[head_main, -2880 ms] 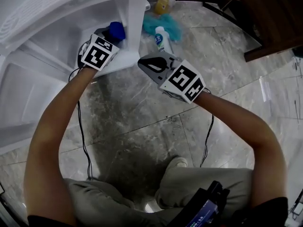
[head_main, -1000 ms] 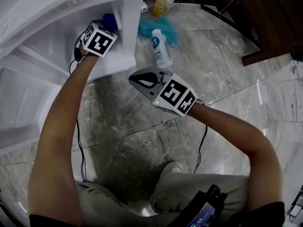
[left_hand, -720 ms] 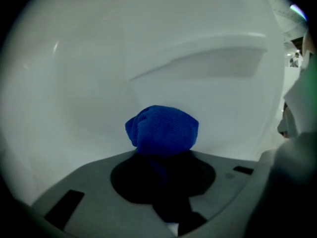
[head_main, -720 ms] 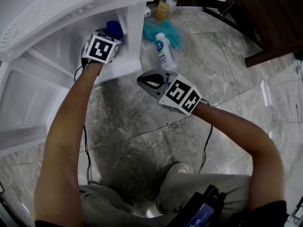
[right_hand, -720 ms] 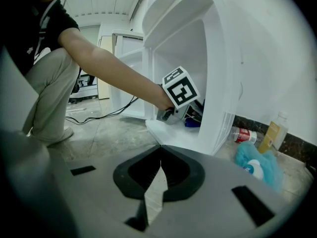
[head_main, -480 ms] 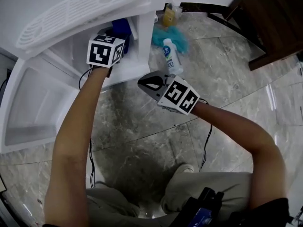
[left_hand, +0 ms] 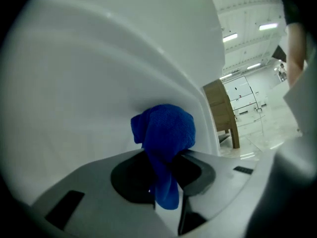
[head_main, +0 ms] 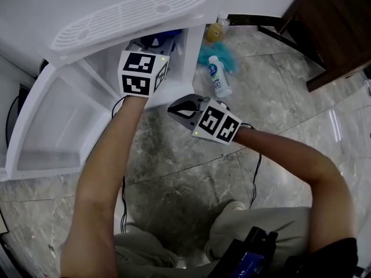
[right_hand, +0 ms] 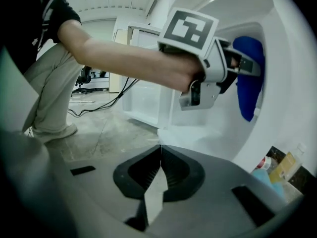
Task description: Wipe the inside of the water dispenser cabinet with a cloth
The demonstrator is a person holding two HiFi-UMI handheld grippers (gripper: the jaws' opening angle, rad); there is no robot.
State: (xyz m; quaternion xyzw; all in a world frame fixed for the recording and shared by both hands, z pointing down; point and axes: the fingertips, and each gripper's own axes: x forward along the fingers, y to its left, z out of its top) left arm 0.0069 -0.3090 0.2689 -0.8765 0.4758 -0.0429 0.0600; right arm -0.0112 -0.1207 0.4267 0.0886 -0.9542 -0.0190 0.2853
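Observation:
My left gripper is shut on a blue cloth, and a bunch of the cloth presses on the white inner wall of the water dispenser cabinet. In the right gripper view the left gripper reaches level into the cabinet opening, the cloth hanging against the curved side wall. In the head view its marker cube sits at the cabinet mouth under the grilled top. My right gripper hovers outside, shut and empty.
The cabinet door stands open to the left. On the marble floor to the right of the cabinet lie a white bottle, a teal cloth and a yellow bottle. A dark wooden cabinet stands at the far right. Cables trail below.
My left gripper has lifted the blue cloth from low in the cabinet to its upper part. The right gripper has shifted a little and stays shut.

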